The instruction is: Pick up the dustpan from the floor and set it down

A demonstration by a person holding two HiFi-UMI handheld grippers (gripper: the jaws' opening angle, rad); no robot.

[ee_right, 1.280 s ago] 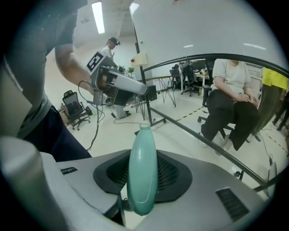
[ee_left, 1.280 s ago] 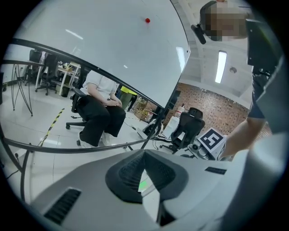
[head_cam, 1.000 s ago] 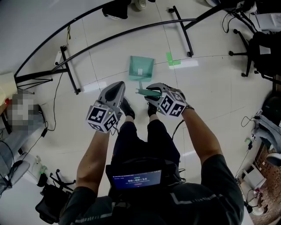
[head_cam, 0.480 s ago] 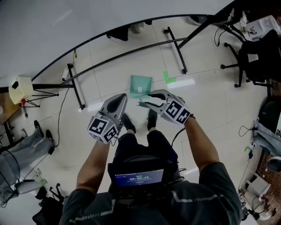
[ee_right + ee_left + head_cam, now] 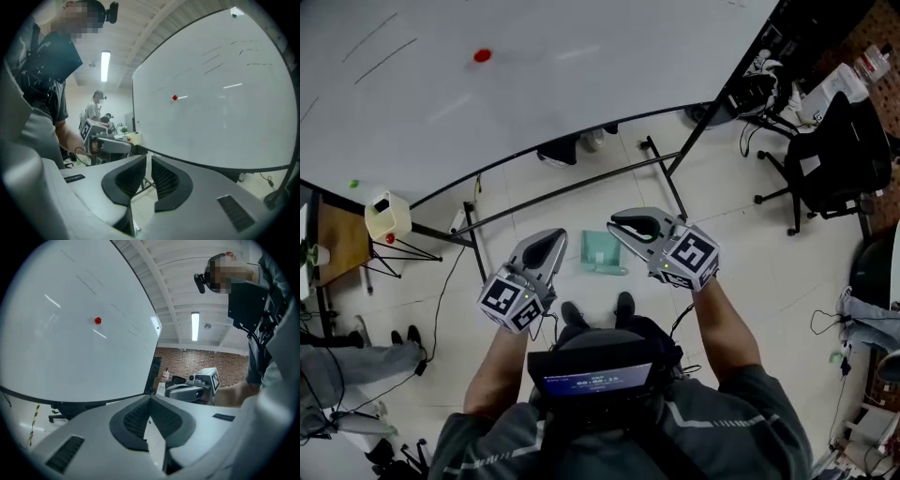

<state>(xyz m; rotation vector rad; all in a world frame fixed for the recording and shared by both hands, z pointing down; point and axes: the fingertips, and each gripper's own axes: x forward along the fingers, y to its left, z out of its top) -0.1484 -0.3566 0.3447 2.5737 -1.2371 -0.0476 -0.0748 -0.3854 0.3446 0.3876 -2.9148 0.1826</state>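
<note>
**Dustpan down, both claws empty**
The dustpan [image 5: 603, 251] lies on the floor [image 5: 741, 272]. The left claw [image 5: 551, 235] is closed on nothing. The right claw [image 5: 622, 225] has just been closing to an empty slit, so placing looks done.

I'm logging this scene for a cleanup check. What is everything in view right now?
whiteboard: one, white, across the top
magnet: one, red, on the whiteboard
dustpan: one, green, on the floor ahead of the shoes
chair: one, black, far right
container: one, cream, far left
shoes: two, black, on the floor
left gripper: one, grey, jaws together, empty
right gripper: one, grey, jaws just closing, narrow gap, nothing between
</note>
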